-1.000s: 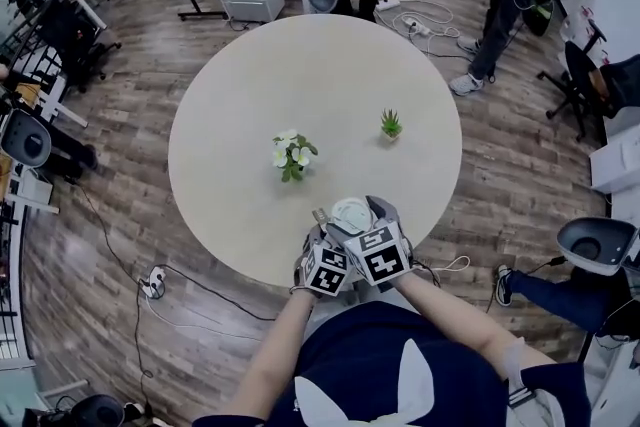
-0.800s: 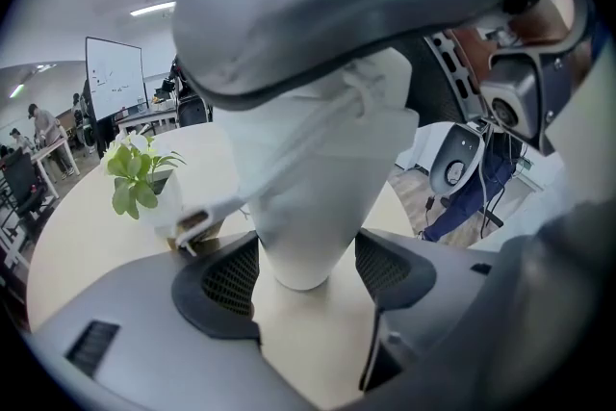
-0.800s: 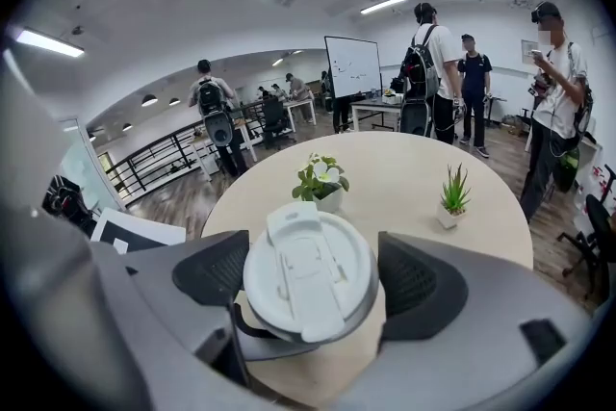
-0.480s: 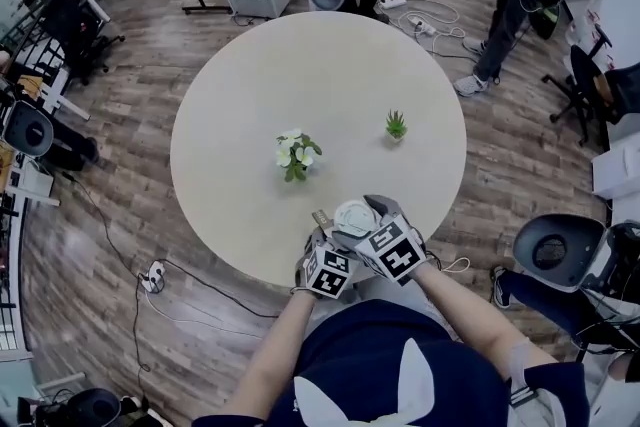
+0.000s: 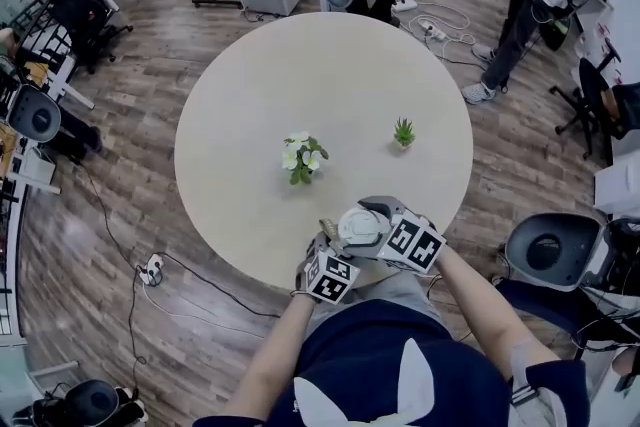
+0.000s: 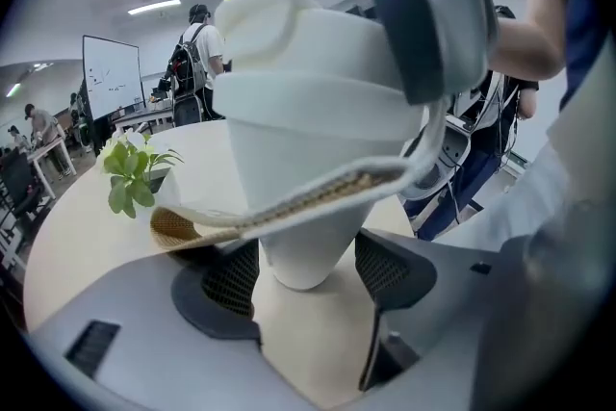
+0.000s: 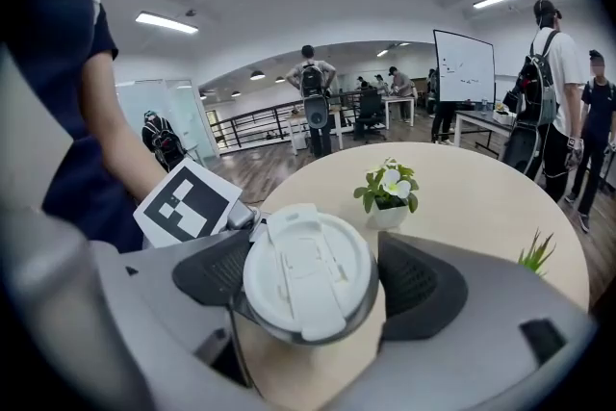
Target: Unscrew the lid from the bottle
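Bottle: the white, tapered bottle (image 6: pixel 318 140) is upright at the near edge of the round table (image 5: pixel 300 65), right in front of the person. A woven strap (image 6: pixel 318 197) hangs across it.
Left gripper: the left gripper (image 6: pixel 306 272) has its pads pressed on either side of the bottle's narrow lower end, and it has not moved over the last second.
Right gripper: the right gripper (image 7: pixel 314 284) comes from above, its jaws spread wide, with the pads against opposite edges of the lid (image 7: pixel 304 267).
Just changed: the right gripper has swung round to the person's right, away from the left one.
Meaning: this looks like one twisting stroke on the lid.
Lid: it still looks seated on the bottle, so more turns are probably needed.
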Available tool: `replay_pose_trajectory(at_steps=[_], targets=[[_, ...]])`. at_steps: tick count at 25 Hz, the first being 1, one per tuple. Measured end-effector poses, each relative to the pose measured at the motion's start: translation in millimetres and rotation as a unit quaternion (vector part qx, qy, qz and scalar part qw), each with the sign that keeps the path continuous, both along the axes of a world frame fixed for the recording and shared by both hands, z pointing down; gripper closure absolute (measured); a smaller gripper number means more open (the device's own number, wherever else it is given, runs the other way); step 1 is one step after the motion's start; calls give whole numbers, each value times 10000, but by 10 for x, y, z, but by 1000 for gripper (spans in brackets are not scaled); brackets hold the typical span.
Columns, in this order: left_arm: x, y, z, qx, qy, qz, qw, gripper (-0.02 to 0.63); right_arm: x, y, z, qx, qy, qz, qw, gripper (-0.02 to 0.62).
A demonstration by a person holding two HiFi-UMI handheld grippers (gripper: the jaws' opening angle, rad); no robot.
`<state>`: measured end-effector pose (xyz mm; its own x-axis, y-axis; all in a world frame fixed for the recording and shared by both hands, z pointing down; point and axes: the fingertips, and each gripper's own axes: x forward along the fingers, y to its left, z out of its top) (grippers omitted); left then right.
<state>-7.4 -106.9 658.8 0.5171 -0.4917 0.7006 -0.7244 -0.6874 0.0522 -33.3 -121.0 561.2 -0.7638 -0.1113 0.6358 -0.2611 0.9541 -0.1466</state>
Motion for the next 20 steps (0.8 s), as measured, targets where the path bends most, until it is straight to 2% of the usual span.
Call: replay_pose_trajectory(at_steps=[3,6,11,15,18,20], targets=[[8,-10,-10,-25,-18,0,10000,284,7,-18,-25,5,-113,104,9999,173],[12,-23,-9,-31,-28,-4,10000,284,27,-69,-15,-8,-158,594,9981,166],[3,-15,-6,-41,-62,-22,10000,284,35,-68,1,90,-119,1058,9943,103],[-24,3,12,-49,-96,-26,9999,284,39,-73,119,-74,-6,1393,9902,107],[-24,2,14,-49,-107,-30,9999,284,17,-72,179,-344,-169,1536,9874,132],[-6,-14,4,-50,-123,-37,9999,284,26,-88,172,-353,-224,1567,9868,132]])
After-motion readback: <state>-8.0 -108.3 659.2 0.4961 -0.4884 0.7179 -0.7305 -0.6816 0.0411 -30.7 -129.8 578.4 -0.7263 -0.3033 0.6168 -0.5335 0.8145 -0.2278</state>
